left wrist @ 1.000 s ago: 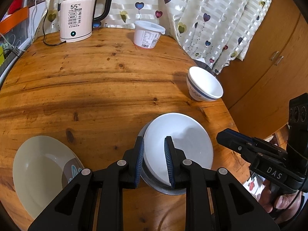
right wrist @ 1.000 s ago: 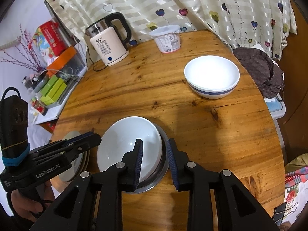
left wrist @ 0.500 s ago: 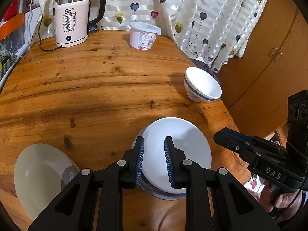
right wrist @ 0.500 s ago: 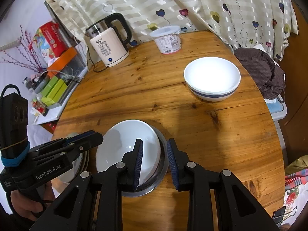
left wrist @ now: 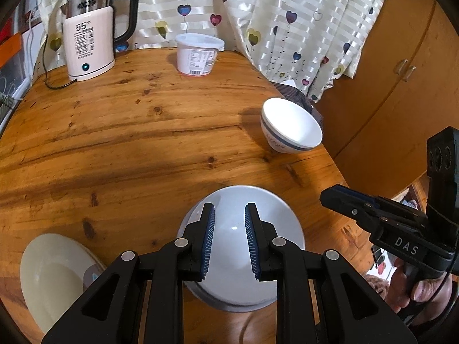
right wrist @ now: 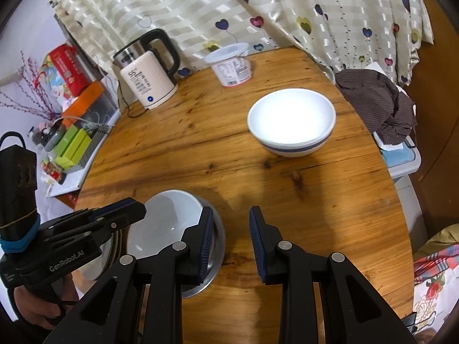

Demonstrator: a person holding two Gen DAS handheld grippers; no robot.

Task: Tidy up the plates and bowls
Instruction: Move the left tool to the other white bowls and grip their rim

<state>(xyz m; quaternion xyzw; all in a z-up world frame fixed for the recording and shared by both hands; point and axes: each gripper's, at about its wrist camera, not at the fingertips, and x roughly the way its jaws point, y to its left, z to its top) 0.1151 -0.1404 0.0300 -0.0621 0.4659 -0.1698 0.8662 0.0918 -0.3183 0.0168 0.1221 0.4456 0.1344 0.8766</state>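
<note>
**My two hand-held grippers, up close**

My left gripper [left wrist: 228, 242] is matte black plastic, its two fingers lined with ribbed blue pads [left wrist: 208, 239] and pinned with round silver screws. From the other camera, its side reads "GenRobot.AI" in pale letters, and a blue band wraps the black box behind that lettering. My right gripper [right wrist: 231, 239] is built alike; its side reads "DAS", with a black box above that marking and a thin black cable below.

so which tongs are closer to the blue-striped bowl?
Right. The right tongs point toward the striped bowl across bare table; the left tongs hover over the near white bowl, farther away.
</note>
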